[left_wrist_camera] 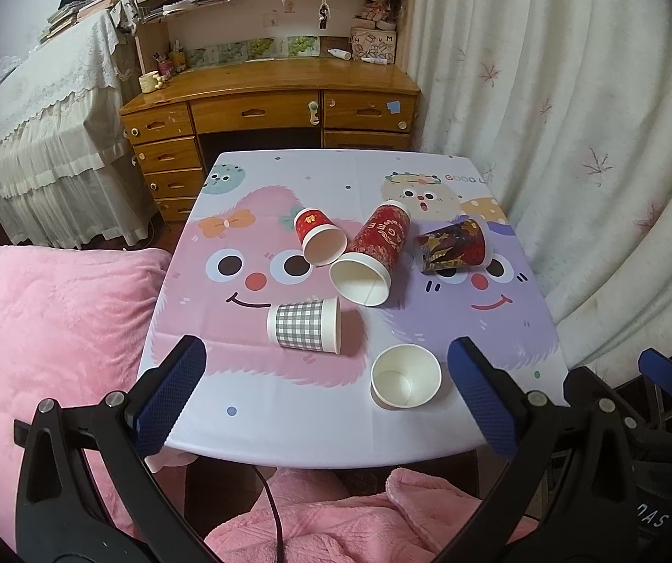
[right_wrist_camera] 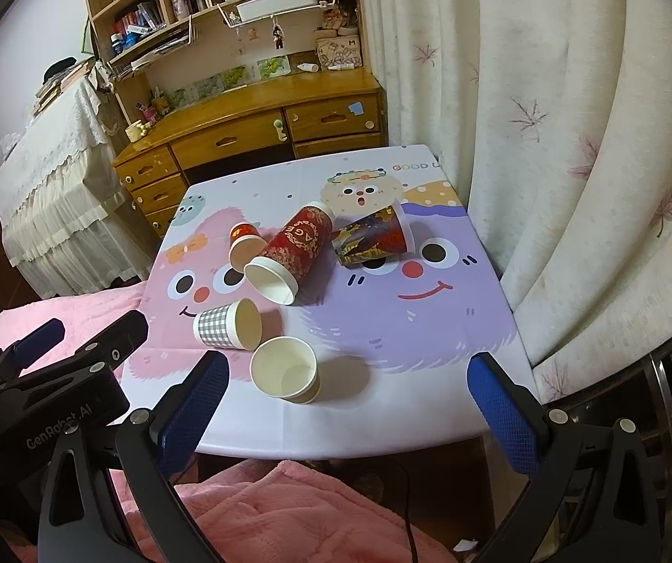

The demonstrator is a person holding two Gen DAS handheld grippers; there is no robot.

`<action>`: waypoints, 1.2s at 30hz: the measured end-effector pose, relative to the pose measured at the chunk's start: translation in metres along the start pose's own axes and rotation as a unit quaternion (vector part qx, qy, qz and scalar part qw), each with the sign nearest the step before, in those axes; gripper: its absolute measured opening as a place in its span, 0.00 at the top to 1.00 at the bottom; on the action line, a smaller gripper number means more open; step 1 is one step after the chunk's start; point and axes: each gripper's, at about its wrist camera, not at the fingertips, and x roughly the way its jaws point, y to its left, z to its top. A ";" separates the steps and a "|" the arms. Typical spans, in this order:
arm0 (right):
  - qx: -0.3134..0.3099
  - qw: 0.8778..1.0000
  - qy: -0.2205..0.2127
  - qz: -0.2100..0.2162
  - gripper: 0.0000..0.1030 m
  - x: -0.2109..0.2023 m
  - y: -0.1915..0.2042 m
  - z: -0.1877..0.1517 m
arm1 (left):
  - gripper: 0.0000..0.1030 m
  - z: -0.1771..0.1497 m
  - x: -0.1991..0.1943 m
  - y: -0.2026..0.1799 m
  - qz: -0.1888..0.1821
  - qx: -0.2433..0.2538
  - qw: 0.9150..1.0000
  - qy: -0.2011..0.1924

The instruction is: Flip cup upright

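Several paper cups are on the cartoon tablecloth. A plain white cup [left_wrist_camera: 405,376] [right_wrist_camera: 285,369] stands upright near the front edge. A grey checked cup [left_wrist_camera: 304,324] [right_wrist_camera: 229,324] lies on its side just behind it. A tall red cup [left_wrist_camera: 373,253] [right_wrist_camera: 289,253], a small red cup [left_wrist_camera: 319,236] [right_wrist_camera: 244,245] and a dark patterned cup [left_wrist_camera: 453,245] [right_wrist_camera: 373,235] also lie on their sides further back. My left gripper [left_wrist_camera: 326,394] is open and empty, low over the front edge. My right gripper [right_wrist_camera: 345,399] is open and empty, with the white cup between its fingers' line.
The small table [left_wrist_camera: 289,431] has a pink blanket [left_wrist_camera: 45,328] at the left and in front. A white curtain [left_wrist_camera: 594,140] hangs close along the right side. A wooden desk [left_wrist_camera: 270,103] with shelves stands behind. The left gripper's body [right_wrist_camera: 54,375] shows in the right wrist view.
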 end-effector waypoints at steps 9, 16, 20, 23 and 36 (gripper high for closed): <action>0.002 1.000 0.004 0.001 0.00 0.003 0.003 0.000 | 0.01 0.001 0.002 0.002 0.002 0.000 1.000 0.002; 0.001 1.000 0.006 0.000 0.00 0.005 0.006 -0.001 | 0.01 0.001 0.003 0.004 0.000 -0.002 1.000 0.004; 0.001 1.000 0.007 0.001 0.00 0.006 0.006 -0.001 | 0.01 0.000 0.005 0.007 0.002 -0.002 1.000 0.005; -0.002 1.000 0.008 0.001 0.00 0.008 0.011 -0.006 | 0.01 -0.004 0.003 0.014 0.006 -0.004 1.000 0.004; -0.012 1.000 0.006 0.012 0.00 0.011 0.023 -0.010 | 0.01 -0.009 -0.004 0.029 0.019 -0.009 1.000 -0.004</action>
